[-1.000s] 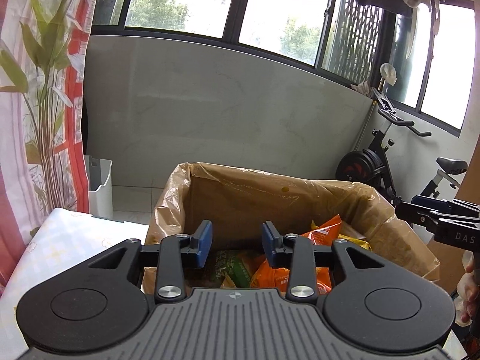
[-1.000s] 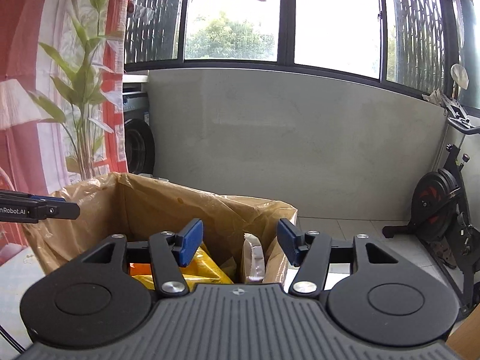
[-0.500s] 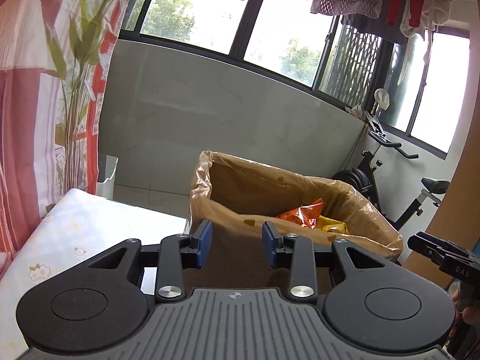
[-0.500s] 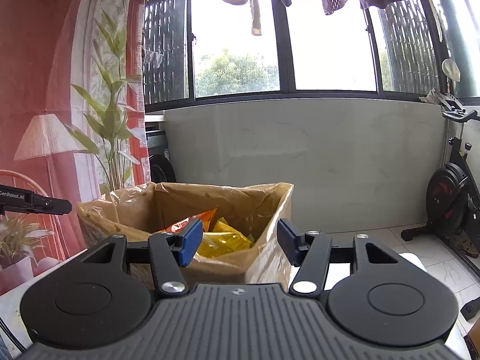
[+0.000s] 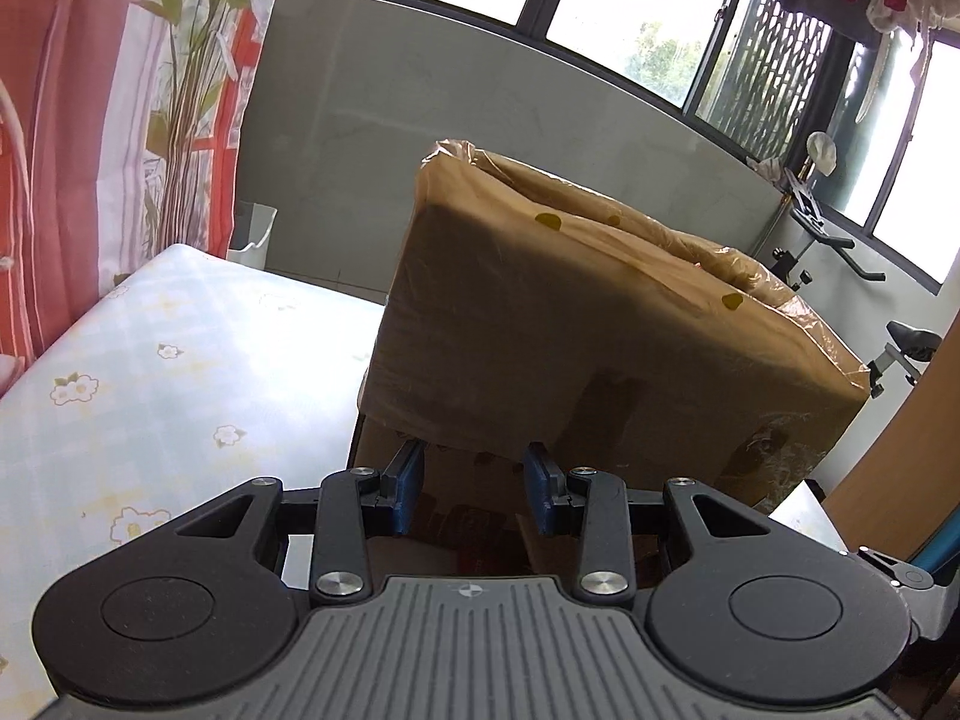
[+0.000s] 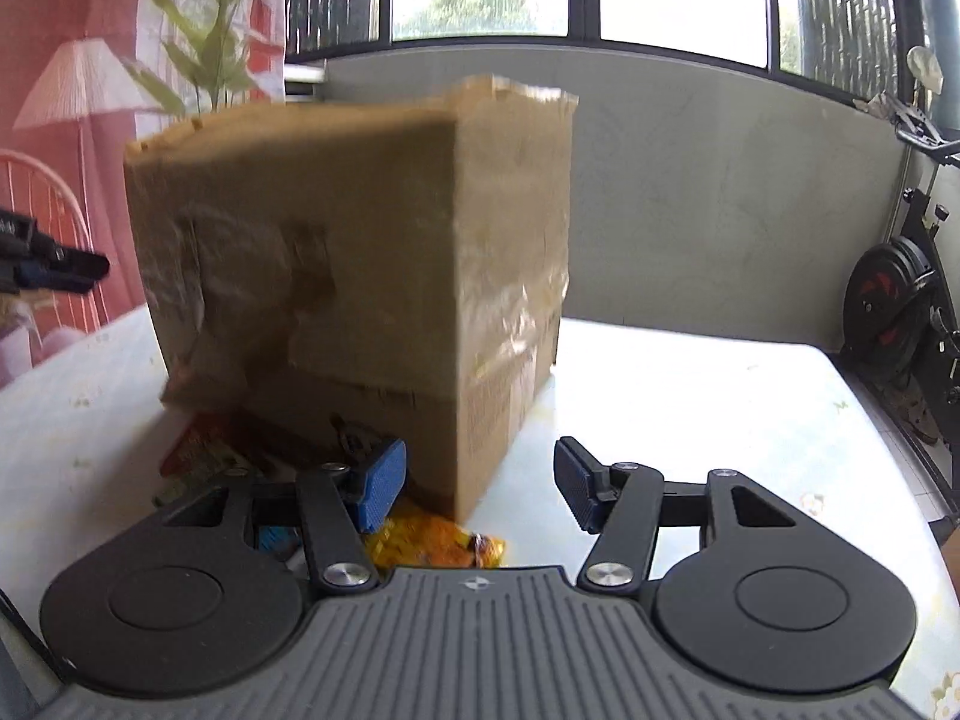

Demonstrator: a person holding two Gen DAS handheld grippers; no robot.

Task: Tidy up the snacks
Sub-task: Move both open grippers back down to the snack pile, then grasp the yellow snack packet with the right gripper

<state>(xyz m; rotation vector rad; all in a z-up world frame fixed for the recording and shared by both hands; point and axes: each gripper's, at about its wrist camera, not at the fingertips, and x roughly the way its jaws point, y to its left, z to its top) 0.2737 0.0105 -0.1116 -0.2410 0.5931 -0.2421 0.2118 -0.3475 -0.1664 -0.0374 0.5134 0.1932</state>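
Note:
A tall cardboard box (image 5: 600, 348) lined with a brown plastic bag stands on the flowered tablecloth (image 5: 150, 372); from this low angle its contents are hidden. My left gripper (image 5: 474, 495) is open, low in front of the box's near wall, with a dark red packet (image 5: 474, 534) dimly visible below it. In the right wrist view the box (image 6: 360, 270) fills the middle. A red snack packet (image 6: 198, 450) and a yellow-orange packet (image 6: 432, 540) lie on the table at its base. My right gripper (image 6: 474, 483) is open at the box's near corner, just above the yellow packet.
A red and white curtain with a leaf print (image 5: 90, 120) hangs at the left. An exercise bike (image 6: 894, 312) stands on the floor at the right, past the table edge. A white bin (image 5: 255, 234) sits by the grey wall. The left gripper's tip (image 6: 54, 264) shows at the far left.
Both grippers have sunk from above the box's open top to its near wall, close to the table. The snacks inside the box have dropped out of sight; packets on the table now show.

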